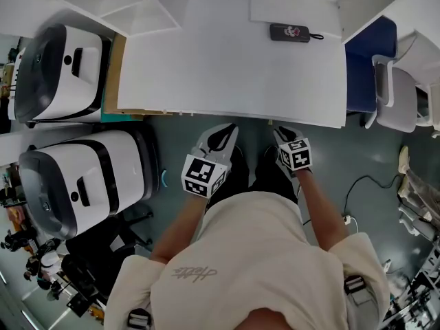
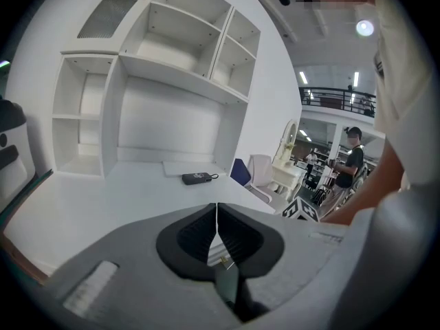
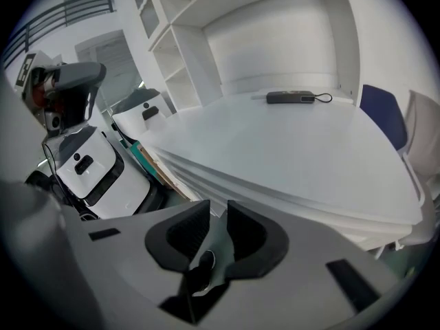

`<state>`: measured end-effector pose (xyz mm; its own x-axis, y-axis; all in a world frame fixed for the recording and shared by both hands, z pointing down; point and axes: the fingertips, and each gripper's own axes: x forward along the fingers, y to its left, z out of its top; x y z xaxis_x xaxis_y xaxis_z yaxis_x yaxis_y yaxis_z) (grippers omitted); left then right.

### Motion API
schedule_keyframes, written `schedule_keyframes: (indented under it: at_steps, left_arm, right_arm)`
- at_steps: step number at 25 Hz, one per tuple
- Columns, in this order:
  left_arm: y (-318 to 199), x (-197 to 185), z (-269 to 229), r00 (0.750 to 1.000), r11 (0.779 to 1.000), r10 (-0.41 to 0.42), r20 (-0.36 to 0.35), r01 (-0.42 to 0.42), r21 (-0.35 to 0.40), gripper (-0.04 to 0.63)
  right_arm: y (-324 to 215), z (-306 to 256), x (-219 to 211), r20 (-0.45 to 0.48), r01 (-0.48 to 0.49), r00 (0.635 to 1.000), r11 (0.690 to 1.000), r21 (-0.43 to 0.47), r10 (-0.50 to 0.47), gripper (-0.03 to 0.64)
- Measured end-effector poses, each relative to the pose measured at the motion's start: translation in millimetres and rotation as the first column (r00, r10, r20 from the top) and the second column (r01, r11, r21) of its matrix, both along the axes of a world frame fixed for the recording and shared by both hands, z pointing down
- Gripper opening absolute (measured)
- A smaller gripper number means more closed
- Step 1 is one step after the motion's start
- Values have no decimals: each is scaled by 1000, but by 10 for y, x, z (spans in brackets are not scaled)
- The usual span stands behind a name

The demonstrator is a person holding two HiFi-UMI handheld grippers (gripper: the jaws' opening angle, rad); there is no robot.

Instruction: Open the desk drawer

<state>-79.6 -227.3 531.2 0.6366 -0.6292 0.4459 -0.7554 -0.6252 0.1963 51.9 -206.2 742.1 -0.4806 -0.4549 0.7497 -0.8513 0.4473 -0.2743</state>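
Desk [image 1: 227, 67]: white top, front edge running across the head view just ahead of both grippers.
Desk drawer: under that front edge. Hidden by the top from above. In the right gripper view, only blurred white layered edges below the rim, so the drawer front cannot be told apart from them.
Left gripper [image 2: 216, 208]: jaw tips together, nothing between them. Held just short of the desk's front edge, left of the right gripper, pointing over the desktop.
Right gripper [image 3: 218, 208]: jaws a narrow slit apart, nothing gripped. Close to the desk rim and aimed at its underside edge. Marker cube [image 1: 295, 155] facing up.
Black device [image 1: 290, 32]: flat on the desktop near the back, right of centre, with a short cord at its right end. Well apart from both grippers.
Shelf unit [image 2: 172, 47]: white open compartments standing along the rear of the desk.
White-and-black machines [image 1: 75, 184]: two, on the floor left of the desk, one behind the other.
Blue panel [image 1: 368, 60]: beside the desk's right end, with a white chair [image 1: 395, 98] next to it.
Operator [image 1: 254, 253]: beige shirt, both forearms reaching forward to the grippers.
Bystander [image 2: 354, 157]: standing far off at the right of the left gripper view.
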Motion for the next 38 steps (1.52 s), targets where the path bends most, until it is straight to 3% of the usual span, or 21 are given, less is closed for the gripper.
schedule_keyframes:
  at_steps: [16, 38]
  left_arm:
    - [-298, -138, 202, 1000, 998, 13, 10, -12, -55, 18]
    - [-362, -393, 260, 999, 998, -18, 32, 20, -62, 18]
  right_arm:
    - [-190, 840, -110, -6, -85, 996, 975, -205, 85, 61]
    - [-326, 1126, -187, 11, -180, 981, 935, -304, 192, 69]
